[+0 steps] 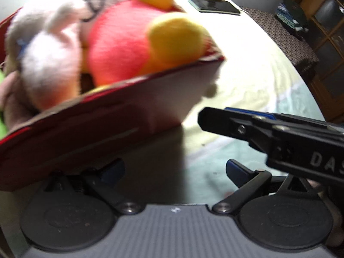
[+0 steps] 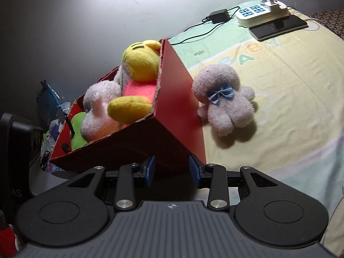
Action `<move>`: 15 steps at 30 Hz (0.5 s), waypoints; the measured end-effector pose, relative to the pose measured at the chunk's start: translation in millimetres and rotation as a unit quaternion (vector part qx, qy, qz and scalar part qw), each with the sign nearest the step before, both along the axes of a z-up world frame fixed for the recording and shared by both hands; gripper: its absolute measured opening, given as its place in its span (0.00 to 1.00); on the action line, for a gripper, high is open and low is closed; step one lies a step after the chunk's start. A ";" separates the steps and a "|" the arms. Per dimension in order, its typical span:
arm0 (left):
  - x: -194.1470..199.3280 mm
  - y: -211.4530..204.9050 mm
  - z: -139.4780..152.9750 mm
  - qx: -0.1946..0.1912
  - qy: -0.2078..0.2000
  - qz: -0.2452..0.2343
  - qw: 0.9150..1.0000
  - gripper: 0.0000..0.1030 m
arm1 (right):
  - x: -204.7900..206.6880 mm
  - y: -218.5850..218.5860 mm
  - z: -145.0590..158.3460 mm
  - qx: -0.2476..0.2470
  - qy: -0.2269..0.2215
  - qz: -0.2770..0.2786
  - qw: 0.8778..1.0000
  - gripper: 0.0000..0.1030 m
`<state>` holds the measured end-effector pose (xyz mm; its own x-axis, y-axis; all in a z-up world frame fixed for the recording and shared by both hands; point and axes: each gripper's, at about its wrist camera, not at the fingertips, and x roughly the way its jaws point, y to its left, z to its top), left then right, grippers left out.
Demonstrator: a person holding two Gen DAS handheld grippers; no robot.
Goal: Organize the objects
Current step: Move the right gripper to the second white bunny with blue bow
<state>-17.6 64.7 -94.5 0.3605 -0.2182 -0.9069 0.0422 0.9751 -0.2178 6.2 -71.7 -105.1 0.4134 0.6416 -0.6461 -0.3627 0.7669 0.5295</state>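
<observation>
A red cardboard box (image 2: 172, 99) stands tilted on the bed and holds several plush toys: a yellow and pink one (image 2: 137, 79), a white one (image 2: 101, 109) and a green one (image 2: 78, 131). The box (image 1: 90, 133) fills the left wrist view, blurred. A white plush with a blue bow (image 2: 223, 101) lies on the sheet right of the box. My left gripper (image 1: 174, 169) is open, its left finger under the box's edge. My right gripper (image 2: 172, 172) is open, its fingers astride the box's near bottom corner. The right gripper also shows in the left wrist view (image 1: 268, 133).
A white power strip (image 2: 262, 13), a black phone (image 2: 279, 26) and a black charger (image 2: 219, 15) with cables lie at the far end of the bed. A wall runs behind the box. Bags and clutter (image 2: 51, 111) sit left of the box. A wooden cabinet (image 1: 322, 32) stands at right.
</observation>
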 end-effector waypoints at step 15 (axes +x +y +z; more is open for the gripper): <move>23.4 -55.3 0.8 0.008 0.007 0.020 1.000 0.99 | 51.4 -47.1 -11.6 0.028 0.031 0.014 0.999 0.39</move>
<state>5.8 9.4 -93.7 0.3563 -0.1901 -0.9148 0.0006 0.9791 -0.2032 57.6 -118.8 -116.7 0.3547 0.6880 -0.6331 -0.3491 0.7256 0.5929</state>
